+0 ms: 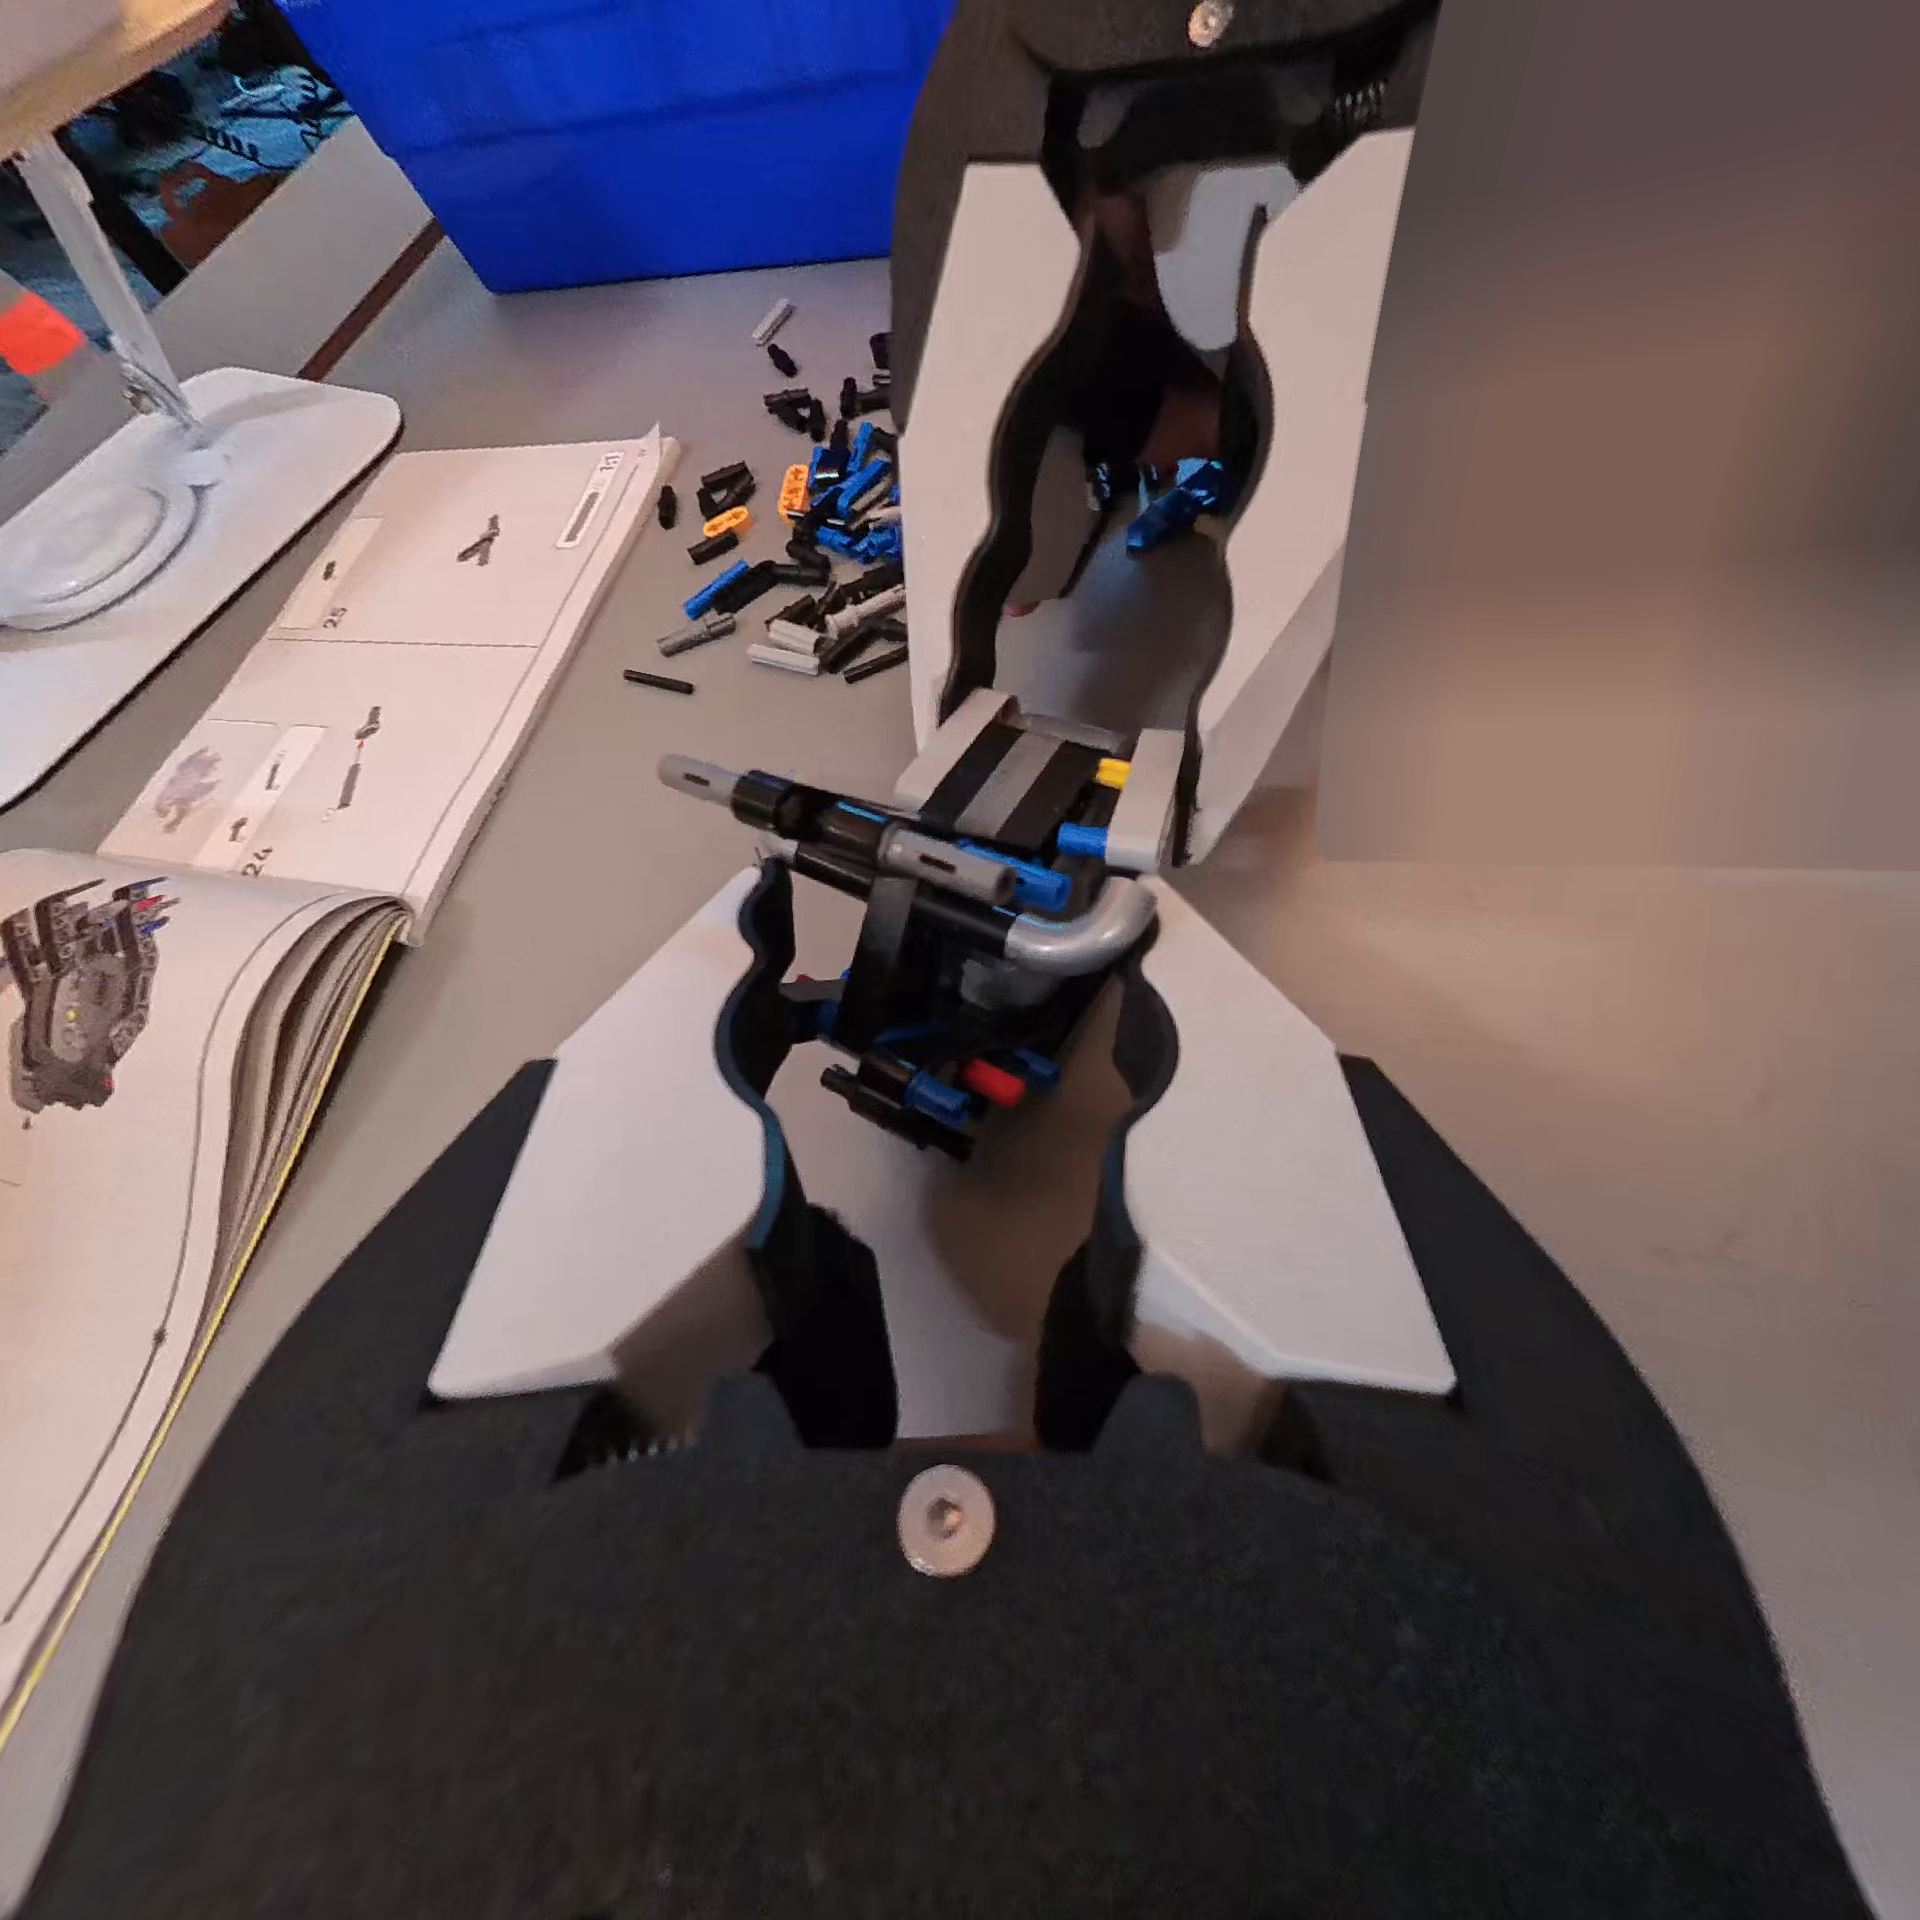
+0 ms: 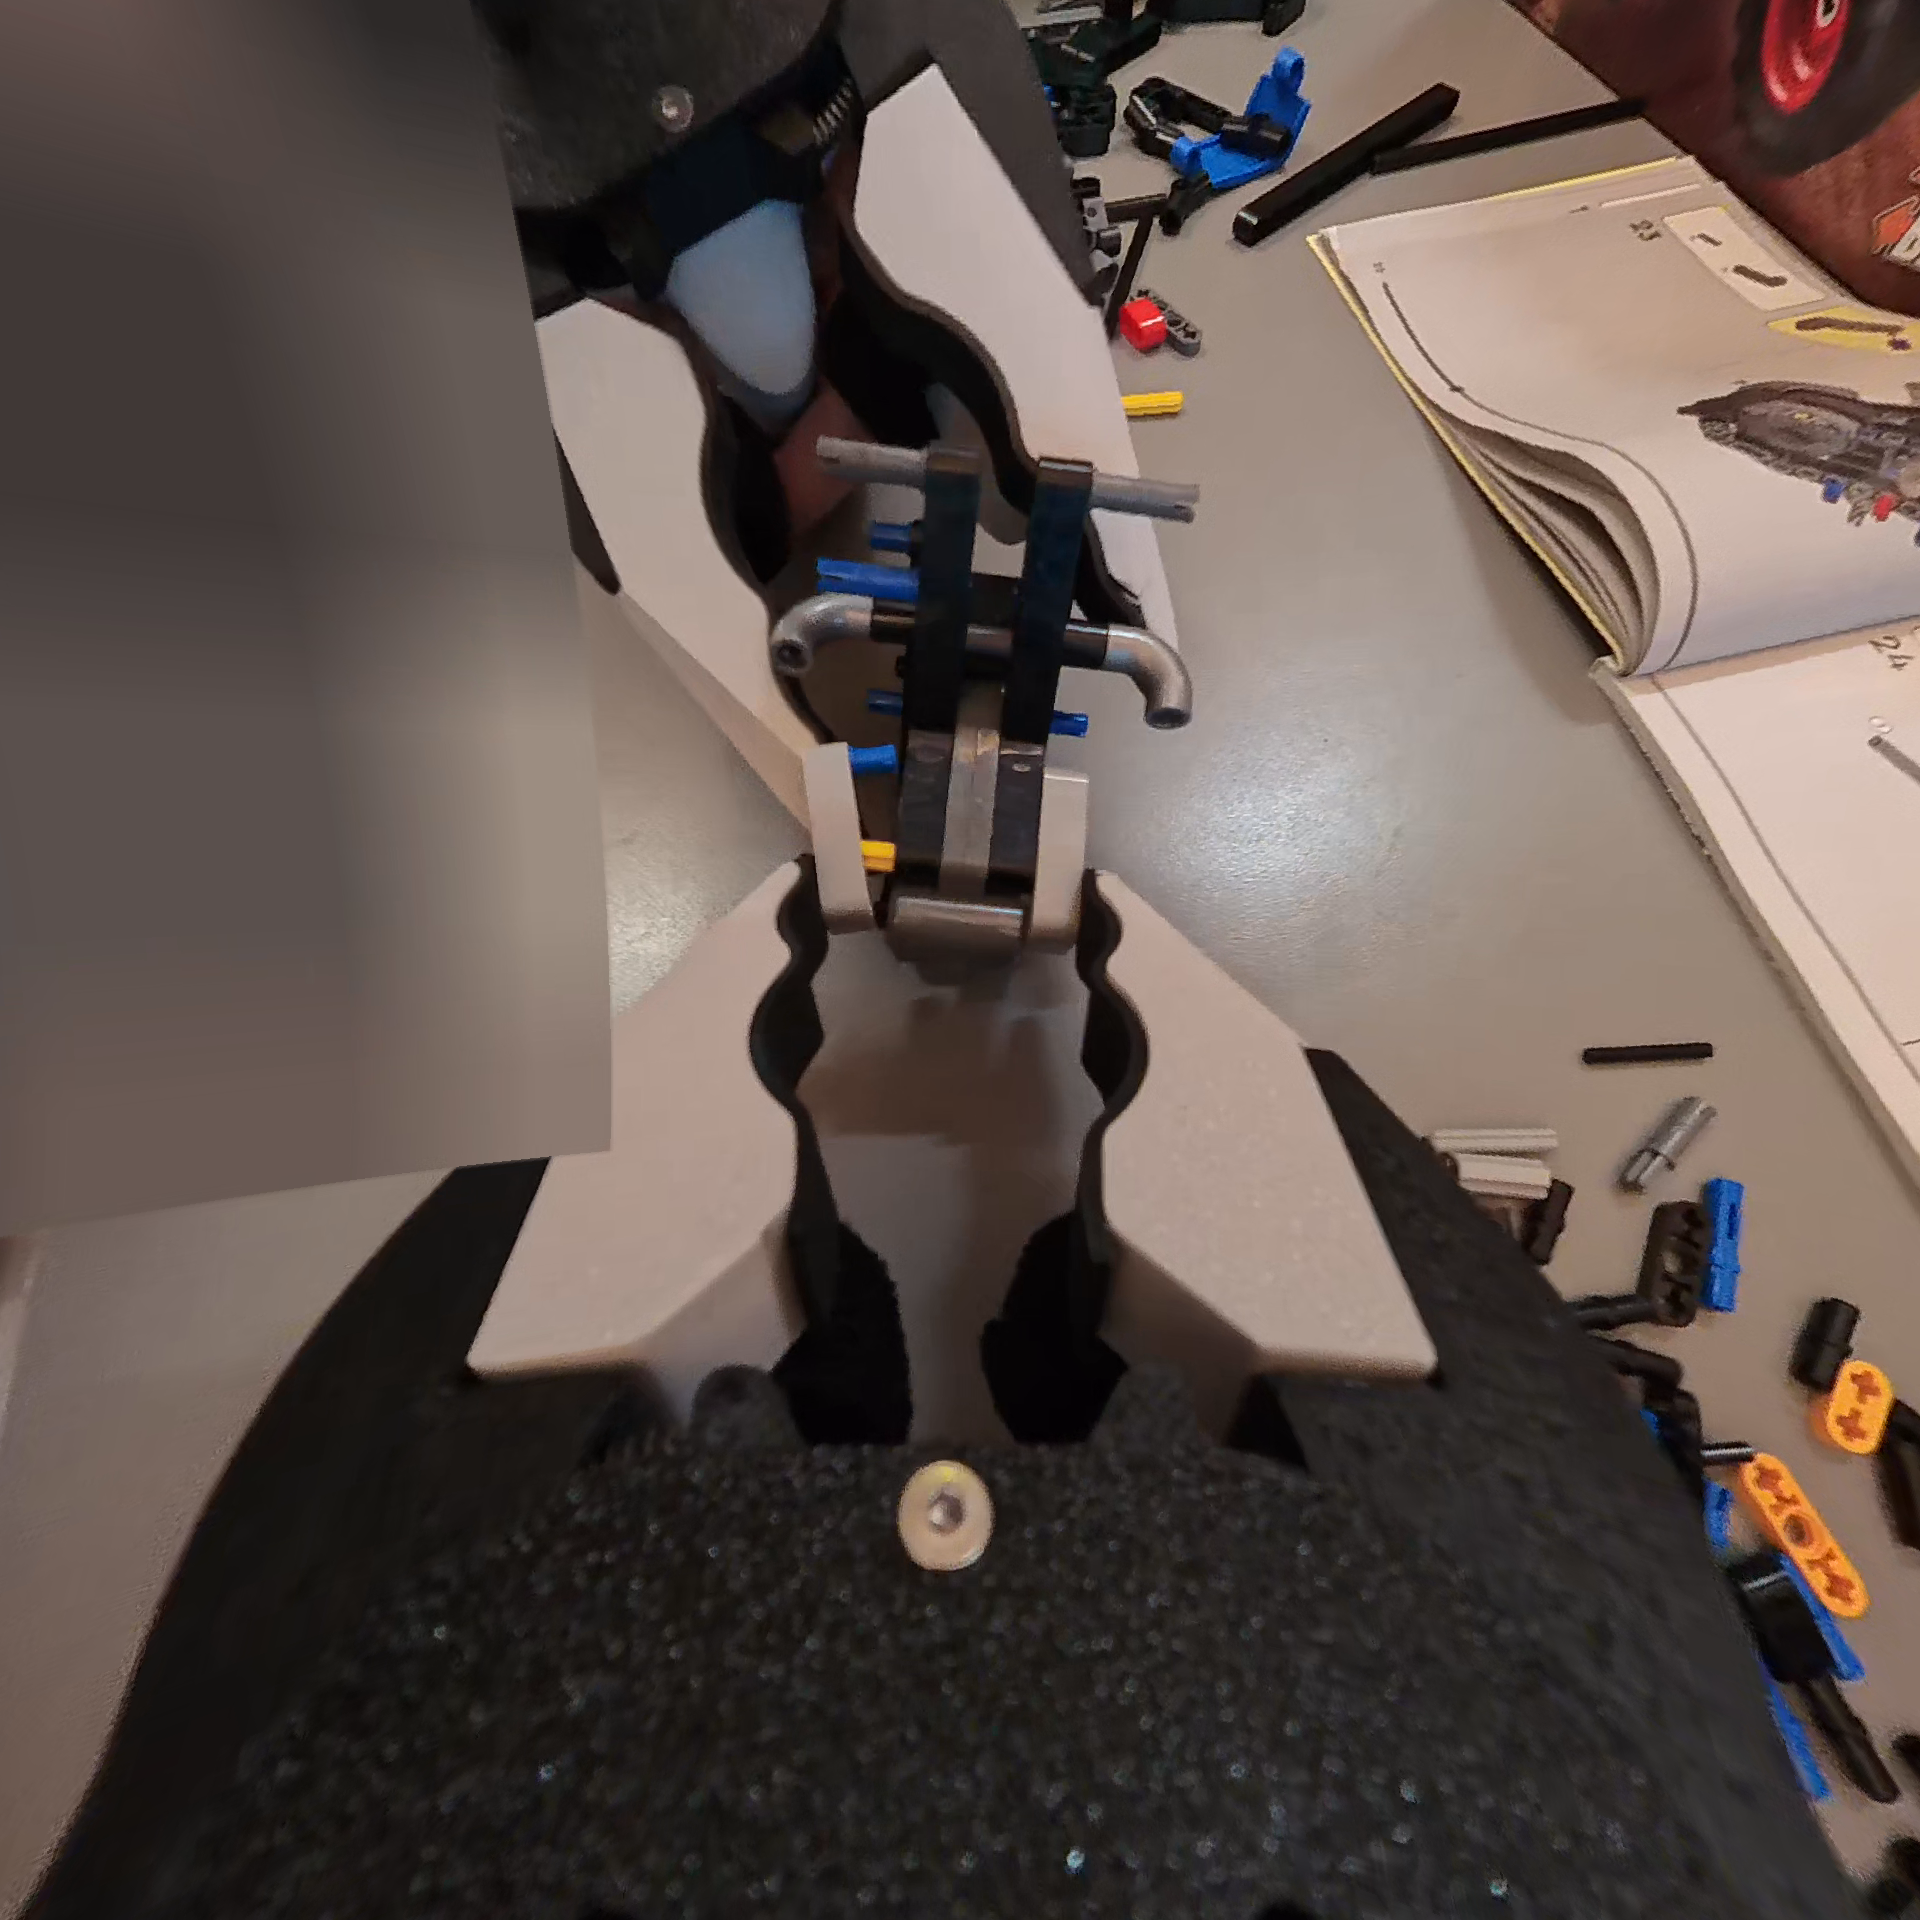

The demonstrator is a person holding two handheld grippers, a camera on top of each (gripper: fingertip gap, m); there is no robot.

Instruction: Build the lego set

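The table (image 1: 582, 894) carries everything: a blue bin (image 1: 644, 135) at 12 o'clock in the left wrist view, the open manual (image 1: 343, 665) at 9 o'clock, a loose pile of parts (image 1: 810, 520) toward 11.

Above the table, both grippers meet on the model (image 2: 987, 665), a black beam frame with blue pins, a grey axle across its far end and a curved silver pipe. The right gripper (image 2: 951, 899) is clamped on its grey end block. The left gripper (image 1: 951, 914) closes around the pipe end, fingers touching the build, so it looks like a grip (though how firm it is I cannot tell).

The step in hand seems to be a two-handed hold mid-assembly, probably seating or pressing a sub-part home. Next, I judge, one gripper must let go and fetch a pin from the pile while the other keeps the model steady.

The right wrist view alone shows the frame face-on, plus a red piece (image 2: 1143, 322) and yellow pin (image 2: 1151, 403) at 1 o'clock. The left wrist view alone shows the bin and a white stand base (image 1: 156, 499) at 10 o'clock.
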